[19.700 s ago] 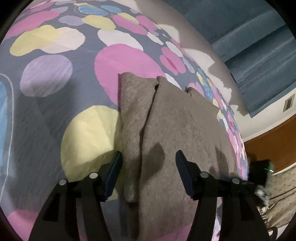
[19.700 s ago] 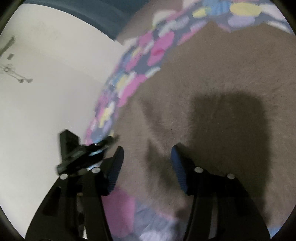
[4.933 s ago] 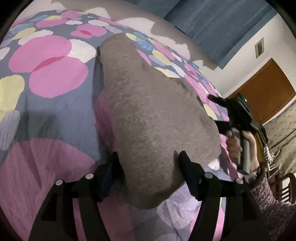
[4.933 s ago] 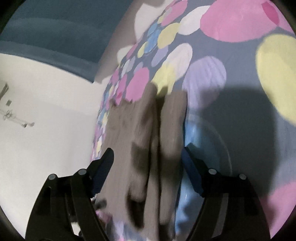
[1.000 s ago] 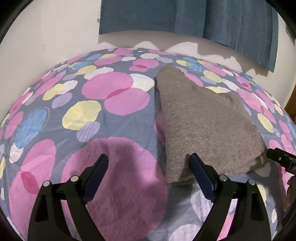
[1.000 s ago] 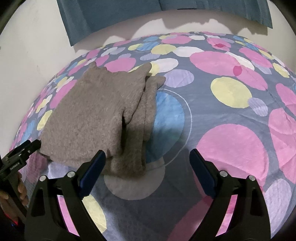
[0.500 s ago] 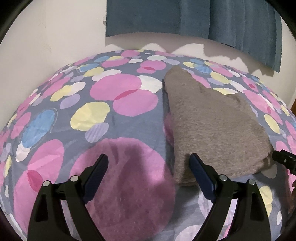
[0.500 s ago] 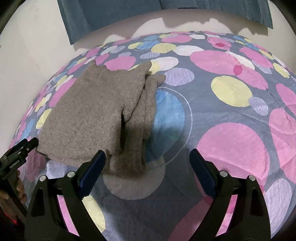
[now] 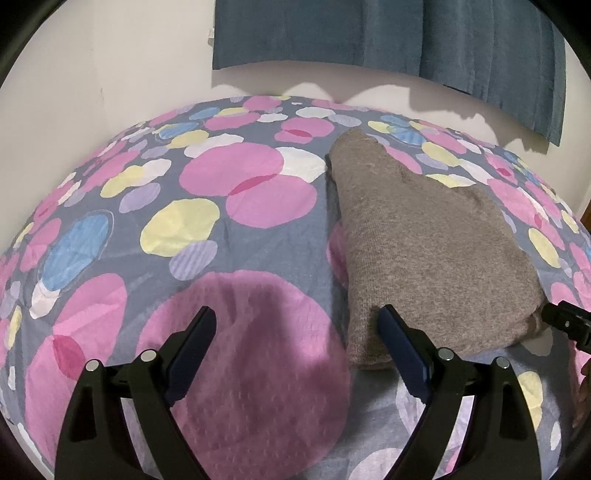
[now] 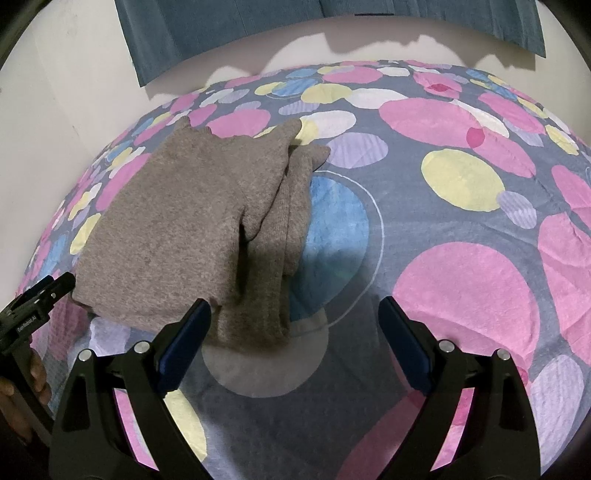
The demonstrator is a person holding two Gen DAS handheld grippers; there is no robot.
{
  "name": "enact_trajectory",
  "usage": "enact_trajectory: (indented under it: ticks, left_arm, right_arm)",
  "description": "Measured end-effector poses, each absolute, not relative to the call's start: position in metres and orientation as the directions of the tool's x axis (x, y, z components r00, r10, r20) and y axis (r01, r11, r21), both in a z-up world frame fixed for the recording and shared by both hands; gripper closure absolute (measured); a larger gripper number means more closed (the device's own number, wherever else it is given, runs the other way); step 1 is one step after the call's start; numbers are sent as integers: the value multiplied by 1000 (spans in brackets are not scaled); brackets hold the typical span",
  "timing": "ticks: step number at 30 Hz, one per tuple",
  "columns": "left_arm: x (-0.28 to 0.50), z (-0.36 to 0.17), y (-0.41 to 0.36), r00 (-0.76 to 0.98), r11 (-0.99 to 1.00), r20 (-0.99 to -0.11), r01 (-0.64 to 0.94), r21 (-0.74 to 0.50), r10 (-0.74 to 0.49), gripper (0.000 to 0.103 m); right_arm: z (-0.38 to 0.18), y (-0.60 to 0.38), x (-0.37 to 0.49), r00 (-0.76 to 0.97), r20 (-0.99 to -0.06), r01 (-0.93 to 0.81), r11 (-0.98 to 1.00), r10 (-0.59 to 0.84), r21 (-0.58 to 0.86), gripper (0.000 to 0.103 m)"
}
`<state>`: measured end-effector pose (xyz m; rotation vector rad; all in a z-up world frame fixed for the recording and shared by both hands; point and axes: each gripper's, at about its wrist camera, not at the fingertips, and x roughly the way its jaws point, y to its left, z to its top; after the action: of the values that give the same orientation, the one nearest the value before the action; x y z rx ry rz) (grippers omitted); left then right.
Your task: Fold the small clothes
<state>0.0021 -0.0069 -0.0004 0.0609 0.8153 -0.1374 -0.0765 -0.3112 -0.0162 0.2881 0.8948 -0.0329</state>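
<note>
The left tongs (image 9: pixel 295 332) stand wide apart and hold nothing, with only the spotted bedspread (image 9: pixel 229 236) between the jaws. The folded brown sweater (image 9: pixel 424 251) lies on the bedspread just to their right, its near corner beside the right jaw; whether they touch I cannot tell. The right tongs (image 10: pixel 293 325) also gape wide and empty. From there the sweater (image 10: pixel 177 221) lies ahead and to the left, its near edge by the left jaw. A blue curtain (image 9: pixel 388 33) hangs beyond.
</note>
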Motion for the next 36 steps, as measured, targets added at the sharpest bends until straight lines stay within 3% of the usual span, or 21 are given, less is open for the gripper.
enact_trajectory:
  ticks: [36]
  left_arm:
    - [2, -3, -6, 662, 992, -745, 126, 1, -84, 12]
  right_arm:
    - [-23, -317, -71, 613, -783, 125, 965, 106, 229, 11]
